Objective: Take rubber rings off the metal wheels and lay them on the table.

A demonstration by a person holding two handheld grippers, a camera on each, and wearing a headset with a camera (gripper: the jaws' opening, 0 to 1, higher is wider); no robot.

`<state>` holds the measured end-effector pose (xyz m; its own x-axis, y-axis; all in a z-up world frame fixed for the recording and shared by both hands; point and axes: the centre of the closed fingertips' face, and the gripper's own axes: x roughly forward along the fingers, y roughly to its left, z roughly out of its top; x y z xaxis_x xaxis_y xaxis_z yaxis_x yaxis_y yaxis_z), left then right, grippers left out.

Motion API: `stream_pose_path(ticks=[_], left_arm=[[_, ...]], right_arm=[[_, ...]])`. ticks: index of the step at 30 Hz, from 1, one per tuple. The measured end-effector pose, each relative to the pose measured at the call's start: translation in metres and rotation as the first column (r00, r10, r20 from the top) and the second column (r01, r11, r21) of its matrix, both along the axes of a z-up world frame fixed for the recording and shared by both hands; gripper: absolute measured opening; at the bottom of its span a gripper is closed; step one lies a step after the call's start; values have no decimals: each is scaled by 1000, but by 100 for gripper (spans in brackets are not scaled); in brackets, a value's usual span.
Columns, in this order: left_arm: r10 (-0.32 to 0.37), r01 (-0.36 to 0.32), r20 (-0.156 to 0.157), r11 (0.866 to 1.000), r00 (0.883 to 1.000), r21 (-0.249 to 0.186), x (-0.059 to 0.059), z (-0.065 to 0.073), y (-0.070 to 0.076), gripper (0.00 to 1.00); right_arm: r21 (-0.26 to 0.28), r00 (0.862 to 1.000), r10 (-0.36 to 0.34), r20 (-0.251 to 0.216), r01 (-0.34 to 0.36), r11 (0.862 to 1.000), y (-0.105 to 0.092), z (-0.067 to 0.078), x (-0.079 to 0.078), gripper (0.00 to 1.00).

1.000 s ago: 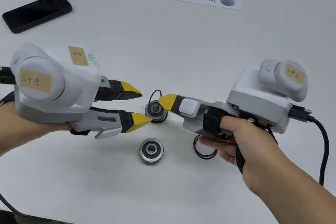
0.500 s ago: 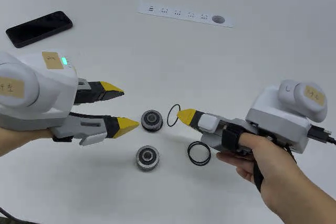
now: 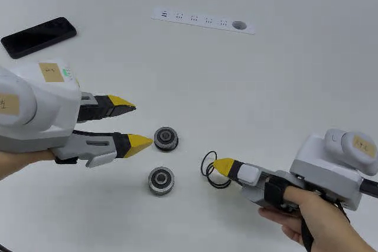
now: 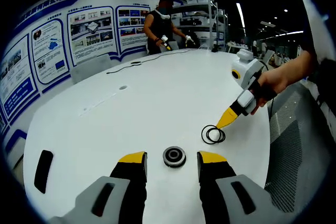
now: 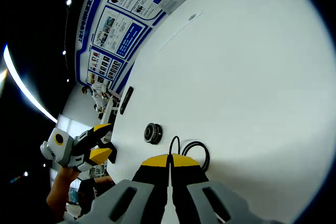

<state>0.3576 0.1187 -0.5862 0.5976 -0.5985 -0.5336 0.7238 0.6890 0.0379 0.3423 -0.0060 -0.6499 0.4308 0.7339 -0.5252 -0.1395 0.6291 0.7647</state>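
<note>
You are carrying the rubber ring away from the far wheel with your right claw, whose jaws are pinching shut on the ring's edge. A second ago that claw's tip was working right at the wheel. Half a second ago the ring was already hanging free just beside it. Now you are bringing it down toward the near edge of the desk, right beside the loose ring that is lying flat there. The two rings are overlapping in the head view, and I cannot tell whether the held one is touching the desk yet.

Your left claw is backing off toward the left edge with its jaws standing wide apart, gripping nothing. In the left gripper view its yellow tips are framing a wheel without touching it. Both wheels are resting flat, with the near wheel sitting closer to you than the far one, and both lying to the left of the rings.

For the task, the pulling step on the far wheel is looking finished and you are heading into the release. Judging from here, parting the right jaws low should be leaving two rings lying together. Whether either wheel is wearing another ring is too small to tell.
</note>
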Motion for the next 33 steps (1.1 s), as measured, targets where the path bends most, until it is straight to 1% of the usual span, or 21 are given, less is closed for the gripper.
stream_pose_path(ticks=[6, 15, 21, 23, 30, 33], left_arm=[[-2, 2, -2, 1000, 1000, -4, 0, 0, -1, 39], [-1, 1, -6, 1000, 1000, 3, -1, 0, -3, 39], [-5, 5, -9, 1000, 1000, 3, 0, 0, -4, 38], [-6, 6, -10, 1000, 1000, 3, 0, -1, -4, 39], [-10, 10, -14, 1000, 1000, 3, 1, -4, -3, 38], [-11, 11, -18, 1000, 1000, 4, 2, -6, -2, 38]], right_arm=[[-12, 1000, -24, -16, 24, 1000, -9, -4, 2, 2], [-36, 997, -57, -42, 55, 998, -20, -13, 3, 2], [-63, 997, -60, -42, 57, 996, -24, -17, 3, 2], [-77, 996, -71, -44, 68, 995, -28, -19, 3, 5], [-88, 995, -91, -29, 88, 992, -36, -17, 5, 8], [-80, 995, -100, -20, 98, 992, -39, -15, 9, 8]])
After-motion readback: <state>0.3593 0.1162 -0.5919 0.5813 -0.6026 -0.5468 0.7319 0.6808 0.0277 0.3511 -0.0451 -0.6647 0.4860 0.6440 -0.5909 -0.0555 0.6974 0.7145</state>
